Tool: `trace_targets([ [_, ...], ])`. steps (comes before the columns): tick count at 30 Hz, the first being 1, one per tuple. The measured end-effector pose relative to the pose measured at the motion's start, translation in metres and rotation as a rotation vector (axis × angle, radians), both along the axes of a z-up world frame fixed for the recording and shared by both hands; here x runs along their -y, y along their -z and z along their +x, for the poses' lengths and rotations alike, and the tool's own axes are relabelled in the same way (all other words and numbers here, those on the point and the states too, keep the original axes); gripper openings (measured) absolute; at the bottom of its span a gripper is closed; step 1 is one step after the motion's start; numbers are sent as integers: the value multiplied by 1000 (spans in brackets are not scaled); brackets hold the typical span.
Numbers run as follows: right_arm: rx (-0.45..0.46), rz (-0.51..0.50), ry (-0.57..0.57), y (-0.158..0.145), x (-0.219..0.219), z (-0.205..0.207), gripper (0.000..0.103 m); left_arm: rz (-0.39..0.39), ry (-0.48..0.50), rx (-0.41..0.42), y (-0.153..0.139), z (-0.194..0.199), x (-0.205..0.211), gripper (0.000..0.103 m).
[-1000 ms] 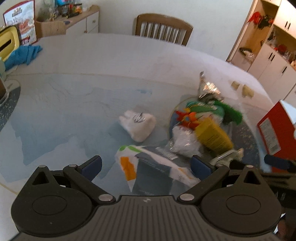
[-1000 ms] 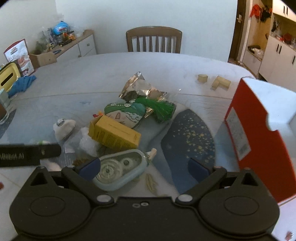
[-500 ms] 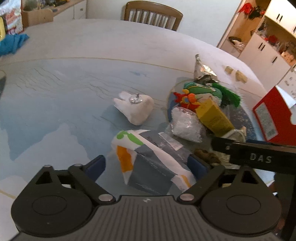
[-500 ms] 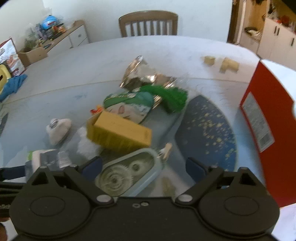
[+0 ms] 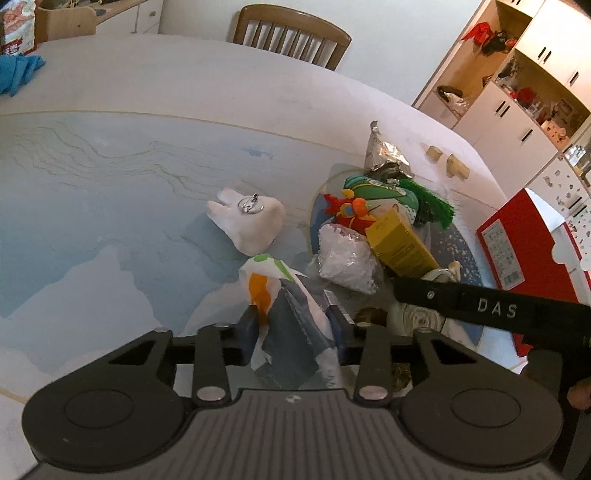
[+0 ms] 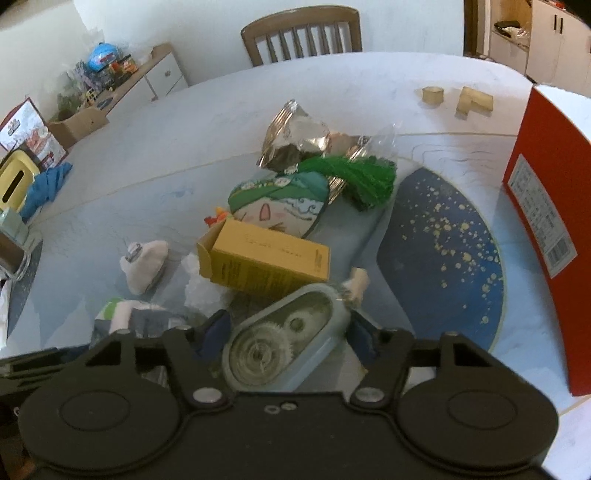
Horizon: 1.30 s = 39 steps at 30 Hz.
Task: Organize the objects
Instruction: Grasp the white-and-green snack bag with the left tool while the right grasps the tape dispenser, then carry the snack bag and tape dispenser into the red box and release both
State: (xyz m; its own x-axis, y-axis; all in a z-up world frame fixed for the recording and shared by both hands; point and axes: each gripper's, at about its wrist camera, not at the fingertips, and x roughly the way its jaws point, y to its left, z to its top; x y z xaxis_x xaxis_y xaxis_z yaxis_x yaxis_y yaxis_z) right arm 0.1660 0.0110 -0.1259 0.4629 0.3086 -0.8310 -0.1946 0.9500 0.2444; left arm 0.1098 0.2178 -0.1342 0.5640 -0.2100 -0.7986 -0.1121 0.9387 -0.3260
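Note:
A pile of objects lies on the table. My left gripper [image 5: 293, 328] is shut on a white, grey and orange packet [image 5: 291, 325], which is crumpled between the fingers. My right gripper [image 6: 288, 332] is shut on a pale blue correction-tape dispenser [image 6: 280, 343] with visible gears. Behind it lie a yellow box [image 6: 266, 258], a green cartoon pouch [image 6: 280, 203], a green tassel [image 6: 358, 177] and a foil wrapper [image 6: 295, 136]. A white tooth-shaped plush [image 5: 247, 221] with a metal pin lies left of the pile, and a clear bag of white bits [image 5: 347, 258] lies beside the yellow box.
A red box [image 6: 554, 206] stands open at the right. Wooden blocks [image 6: 458, 99] lie at the far right. A blue cloth [image 6: 44, 184] and a yellow holder [image 6: 14, 177] are at the far left. A chair [image 6: 303, 33] stands behind the table.
Both grippers have closed: the left on the packet, the right on the tape dispenser. The right gripper now shows as a black bar in the left wrist view.

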Motion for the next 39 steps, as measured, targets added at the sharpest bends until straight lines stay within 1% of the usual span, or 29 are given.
trace_targets([
  [1,2,5,8,-2,2,0,50,1,1,3,0,0,0,33],
  [3,1,23,20,-5,6,1,45,-8,-2,2,-1,0,-2,28],
  [6,11,50,32,-10,11,-1,35,-21,-7,7,-3,-2,-5,27],
  [8,24,65,25,-15,12,-3,27,-25,-11,8,-4,-3,-8,26],
  [9,23,74,20,-17,13,-4,24,-29,-14,10,-5,-4,-9,24],
  [17,48,113,-11,-30,16,-15,19,-32,-13,35,-18,-12,-18,23],
  [23,123,129,-10,-51,28,-26,17,-27,8,74,-33,-16,-17,23],
  [25,151,140,2,-61,38,-28,15,-22,14,89,-42,-15,-14,23],
  [28,188,151,24,-75,53,-31,15,-37,30,109,-56,-14,-10,23],
  [33,255,161,64,-98,86,-33,14,-36,83,155,-83,-6,11,23],
  [39,300,178,93,-118,139,-25,14,-14,146,209,-108,10,61,23],
])
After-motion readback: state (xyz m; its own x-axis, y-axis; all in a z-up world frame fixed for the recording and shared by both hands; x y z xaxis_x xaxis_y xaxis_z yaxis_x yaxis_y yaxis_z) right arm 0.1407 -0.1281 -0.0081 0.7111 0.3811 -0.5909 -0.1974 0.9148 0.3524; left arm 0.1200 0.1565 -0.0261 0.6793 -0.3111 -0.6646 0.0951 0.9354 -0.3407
